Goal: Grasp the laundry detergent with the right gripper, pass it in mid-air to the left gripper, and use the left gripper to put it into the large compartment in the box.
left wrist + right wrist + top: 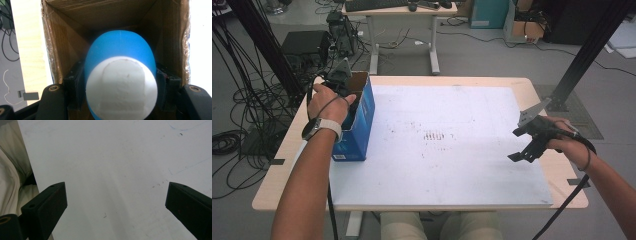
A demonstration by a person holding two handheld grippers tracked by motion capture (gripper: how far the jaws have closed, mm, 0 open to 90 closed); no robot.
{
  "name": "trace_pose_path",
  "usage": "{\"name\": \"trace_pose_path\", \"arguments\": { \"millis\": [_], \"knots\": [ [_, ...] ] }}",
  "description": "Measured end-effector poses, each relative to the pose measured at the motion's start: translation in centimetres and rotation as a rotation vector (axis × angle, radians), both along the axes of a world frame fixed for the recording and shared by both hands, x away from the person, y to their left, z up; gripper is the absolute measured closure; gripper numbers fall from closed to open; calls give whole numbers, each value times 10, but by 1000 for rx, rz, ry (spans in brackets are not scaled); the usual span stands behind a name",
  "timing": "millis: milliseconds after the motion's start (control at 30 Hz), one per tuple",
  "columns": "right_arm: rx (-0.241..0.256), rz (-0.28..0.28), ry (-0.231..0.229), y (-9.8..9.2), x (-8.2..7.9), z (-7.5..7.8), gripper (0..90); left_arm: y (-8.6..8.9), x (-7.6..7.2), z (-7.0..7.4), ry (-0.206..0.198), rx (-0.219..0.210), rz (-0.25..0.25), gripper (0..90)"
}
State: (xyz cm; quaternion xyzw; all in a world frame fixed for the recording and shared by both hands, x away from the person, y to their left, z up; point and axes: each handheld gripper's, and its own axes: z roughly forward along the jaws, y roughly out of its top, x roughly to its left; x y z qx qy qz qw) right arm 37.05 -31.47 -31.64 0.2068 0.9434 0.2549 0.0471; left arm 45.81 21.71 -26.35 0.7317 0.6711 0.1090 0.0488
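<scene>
Left gripper (121, 100): jaws pressed against both sides of a blue-and-white object (120, 85), pinching it; in the high view the left gripper (343, 87) sits at the open top of the box, at the far left of the table
Held object: rounded, blue body with a white end facing the camera; it hangs inside the mouth of the cardboard box (60, 50), with brown walls visible to either side and beyond it
Box: blue outside, brown inside, standing upright on the left part of the white board (452, 145); the left hand (328, 104) covers part of its opening
Step in hand: judged as moving the object through the box opening; whether in or out cannot be told
Technique: keep the object centred between the box walls, move along the box's long axis, and hold the pinch steady, since a smooth rounded body may slip if tilted
Risk: brushing a wall could tip or drag the box, as nothing braces it
Right gripper (116, 205): jaws spread wide, holding nothing, above bare white board; in the high view the right gripper (532, 142) hovers at the right edge of the table
Right gripper use: available to steady the box if it shifts
</scene>
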Motion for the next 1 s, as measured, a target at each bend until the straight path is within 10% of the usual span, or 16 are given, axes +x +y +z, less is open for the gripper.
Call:
{"name": "trace_pose_path", "arguments": {
  "millis": [1000],
  "knots": [
    [1, 2, 6, 1, -1, -1, 38, 1, 0, 0, 1, -3, -2, 373]
  ]
}}
